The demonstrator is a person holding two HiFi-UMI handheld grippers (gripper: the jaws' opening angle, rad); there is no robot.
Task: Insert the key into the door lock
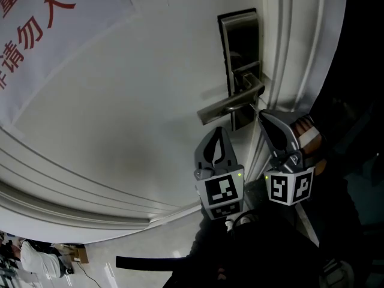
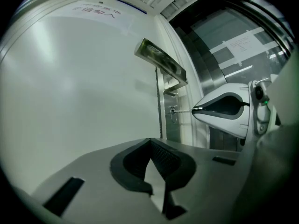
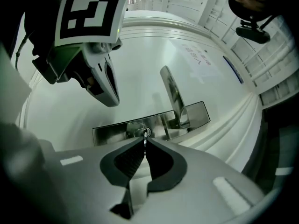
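A white panelled door (image 1: 120,101) bearing a sign (image 1: 36,23) in red characters fills the scene, with a glass partition (image 2: 233,45) beside its frame. The key (image 3: 145,140), its long axis square to the door face, meets the keyhole (image 2: 173,111) tip-first on the steel lock plate (image 1: 240,41), below the lever handle (image 1: 231,105). The right gripper (image 1: 262,114) levels at the lock, jaws clamped on the key's rear end. The left gripper (image 1: 219,131) hovers just beside it, its 2 jaws pressed together on nothing.
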